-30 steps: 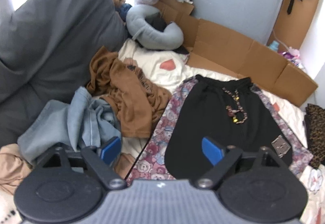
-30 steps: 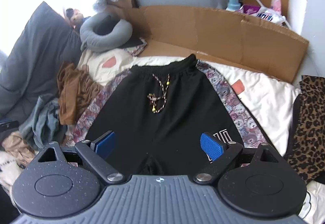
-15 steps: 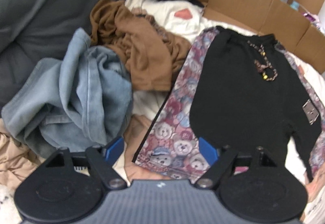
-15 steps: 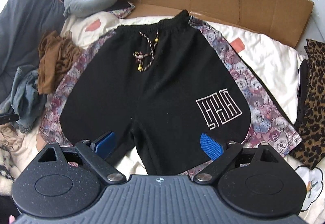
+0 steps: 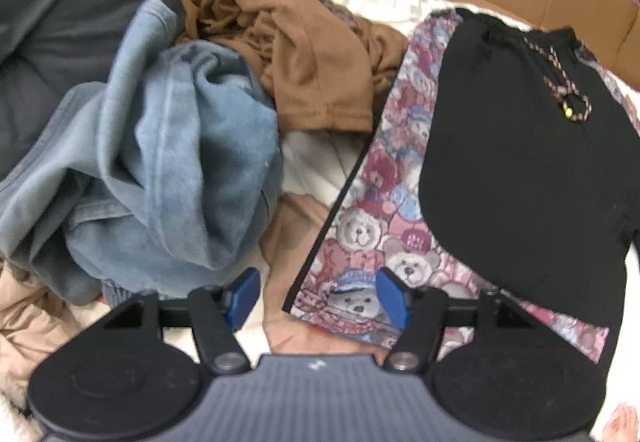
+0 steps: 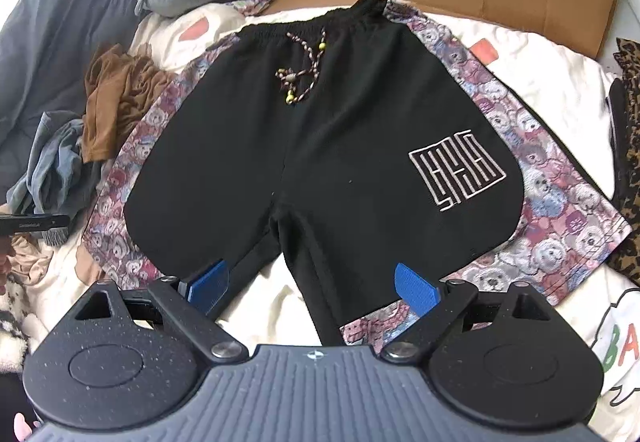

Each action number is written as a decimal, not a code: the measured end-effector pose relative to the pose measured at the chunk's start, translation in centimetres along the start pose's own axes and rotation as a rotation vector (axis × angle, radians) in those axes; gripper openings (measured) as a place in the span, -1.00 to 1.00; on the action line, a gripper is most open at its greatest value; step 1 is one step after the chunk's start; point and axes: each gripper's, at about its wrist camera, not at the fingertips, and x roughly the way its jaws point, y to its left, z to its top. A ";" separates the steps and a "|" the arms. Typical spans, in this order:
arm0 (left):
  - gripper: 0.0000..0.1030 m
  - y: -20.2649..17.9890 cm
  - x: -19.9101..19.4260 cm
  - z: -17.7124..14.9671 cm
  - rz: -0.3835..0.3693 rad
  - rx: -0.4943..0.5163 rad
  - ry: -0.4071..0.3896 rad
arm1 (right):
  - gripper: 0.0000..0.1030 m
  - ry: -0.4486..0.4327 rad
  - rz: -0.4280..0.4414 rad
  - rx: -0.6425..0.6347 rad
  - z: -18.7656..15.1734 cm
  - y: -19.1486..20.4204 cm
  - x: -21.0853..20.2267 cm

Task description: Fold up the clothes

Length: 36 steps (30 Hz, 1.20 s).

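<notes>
Closer now: shorts (image 6: pixel 320 145), illegible maze-like logo (image 6: pixel 458 171)

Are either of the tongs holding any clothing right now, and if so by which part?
Nothing is held. The left tongs and the right tongs are both open, poised over the hem end of the black drawstring shorts with teddy-bear print panels.

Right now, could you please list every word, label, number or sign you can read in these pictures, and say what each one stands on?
"BA": large coloured letters, cut off at the picture's edge, on the cream printed bedsheet.
White maze-like embroidered emblem on the black drawstring shorts: a sign, no readable letters.
Small print on the black flat bar at left: too small to read.
</notes>
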 end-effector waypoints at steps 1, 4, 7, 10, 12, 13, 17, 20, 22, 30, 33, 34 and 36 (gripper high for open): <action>0.28 0.0 0.5 -0.1 0.000 0.010 0.005 | 0.82 0.000 0.001 -0.005 -0.1 0.1 0.3; 0.17 0.3 2.2 -0.6 0.005 0.023 0.021 | 0.82 0.007 0.008 -0.009 -0.5 0.5 1.4; 0.00 0.8 3.7 -0.9 0.004 0.021 0.045 | 0.82 0.013 0.023 0.001 -1.0 0.8 2.6; -0.03 1.0 5.0 -1.2 0.003 0.034 0.062 | 0.82 0.025 0.032 0.006 -1.3 1.1 3.8; -0.04 1.3 5.5 -1.5 0.002 0.031 0.068 | 0.82 0.035 0.036 0.002 -1.4 1.3 4.6; -0.04 1.5 5.7 -1.7 0.002 0.023 0.068 | 0.82 0.039 0.034 -0.006 -1.4 1.5 4.9; -0.20 1.7 6.2 -2.2 -0.012 0.023 0.054 | 0.82 0.050 0.038 -0.045 -1.2 2.1 5.8; -0.26 1.5 6.4 -2.4 -0.014 0.037 0.044 | 0.82 0.066 0.047 -0.073 -1.0 2.6 6.3; -0.37 1.5 6.4 -2.6 -0.021 0.033 0.038 | 0.82 0.071 0.053 -0.097 -0.9 3.0 6.5; -0.80 1.9 5.4 -2.8 -0.035 -0.002 0.041 | 0.82 0.061 0.061 -0.116 -0.5 3.4 6.6; -0.81 1.6 4.6 -2.8 -0.034 0.003 0.042 | 0.82 0.055 0.060 -0.101 -0.4 3.3 6.6; -0.82 1.6 4.4 -2.8 -0.036 0.000 0.043 | 0.82 0.053 0.060 -0.095 -0.3 3.3 6.6; -0.82 1.6 3.9 -2.8 -0.039 0.002 0.045 | 0.82 0.050 0.063 -0.070 -0.3 3.3 6.8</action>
